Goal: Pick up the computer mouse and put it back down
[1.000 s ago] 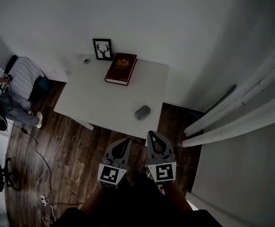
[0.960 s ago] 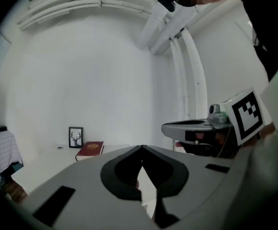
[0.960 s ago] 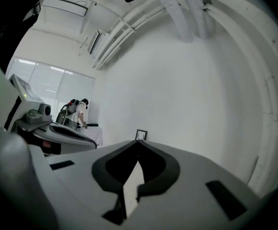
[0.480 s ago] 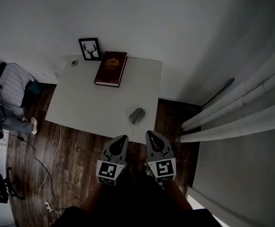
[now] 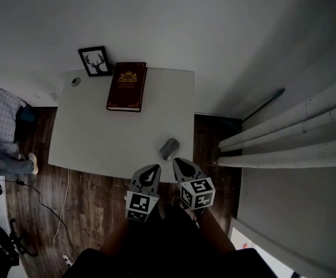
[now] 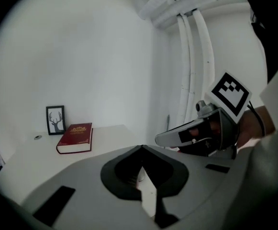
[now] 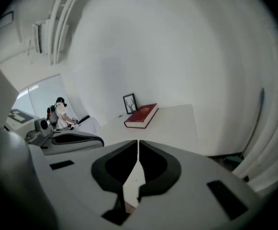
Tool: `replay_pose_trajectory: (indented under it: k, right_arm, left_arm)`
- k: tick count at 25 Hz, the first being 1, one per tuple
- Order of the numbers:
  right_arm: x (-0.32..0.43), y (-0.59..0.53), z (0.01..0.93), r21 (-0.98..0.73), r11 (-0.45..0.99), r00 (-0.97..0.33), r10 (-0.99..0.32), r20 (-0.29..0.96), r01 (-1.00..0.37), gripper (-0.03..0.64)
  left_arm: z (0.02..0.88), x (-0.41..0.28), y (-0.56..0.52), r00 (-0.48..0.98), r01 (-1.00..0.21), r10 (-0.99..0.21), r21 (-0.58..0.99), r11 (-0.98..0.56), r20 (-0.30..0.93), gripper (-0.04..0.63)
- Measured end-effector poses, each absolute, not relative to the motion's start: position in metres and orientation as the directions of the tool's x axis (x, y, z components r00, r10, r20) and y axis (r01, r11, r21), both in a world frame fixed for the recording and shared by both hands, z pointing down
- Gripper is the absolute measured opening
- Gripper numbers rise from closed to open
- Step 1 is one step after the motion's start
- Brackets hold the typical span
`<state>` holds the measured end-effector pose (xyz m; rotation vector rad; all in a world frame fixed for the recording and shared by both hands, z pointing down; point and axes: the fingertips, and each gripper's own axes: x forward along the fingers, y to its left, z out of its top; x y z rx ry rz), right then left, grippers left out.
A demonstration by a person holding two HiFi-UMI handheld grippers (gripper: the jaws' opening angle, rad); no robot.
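Note:
A grey computer mouse (image 5: 169,149) lies near the front right edge of the white table (image 5: 98,143). Both grippers hover just short of that edge, side by side and empty. My left gripper (image 5: 155,167) is shut, its tip a little below and left of the mouse. The right gripper (image 5: 176,161) is also shut, with its tip close to the mouse's near end. In the left gripper view the closed left gripper (image 6: 139,147) hides the mouse. The closed right gripper (image 7: 138,141) hides it in the right gripper view too.
A dark red book (image 5: 126,86), a framed deer picture (image 5: 95,61) and a small round object (image 5: 75,81) sit at the table's far side. White pipes (image 5: 283,138) run along the right wall. Wooden floor with a cable (image 5: 46,207) lies left; a person (image 7: 60,113) stands far off.
Both grippers have moved forward and down toward the table's front edge, ending close to the mouse. The right gripper has rolled. Both stayed shut.

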<state>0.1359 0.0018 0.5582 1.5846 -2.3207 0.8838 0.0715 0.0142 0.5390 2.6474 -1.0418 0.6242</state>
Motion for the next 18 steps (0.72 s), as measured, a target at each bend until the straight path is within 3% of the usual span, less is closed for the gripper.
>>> replay_pose_trajectory:
  k: [5,9,18]
  right_arm:
    - [0.126,-0.016,0.596,-0.465,0.150,-0.417,-0.725,0.549,-0.872,0.024]
    - [0.116,-0.026,0.618,-0.518,0.111,-0.448,-0.672,0.590,-0.848,0.150]
    - [0.135,-0.032,0.671,-0.577,-0.174,-0.355,-0.638,0.684,-0.798,0.180]
  left_arm:
    - [0.570,0.063,-0.010,0.672,-0.643,-0.530,0.054,-0.764,0.517,0.000]
    - [0.586,0.065,-0.030,0.694,-0.566,-0.467,0.014,-0.825,0.548,0.002]
    - [0.613,0.067,-0.065,0.720,-0.460,-0.361,0.018,-0.888,0.593,0.000]
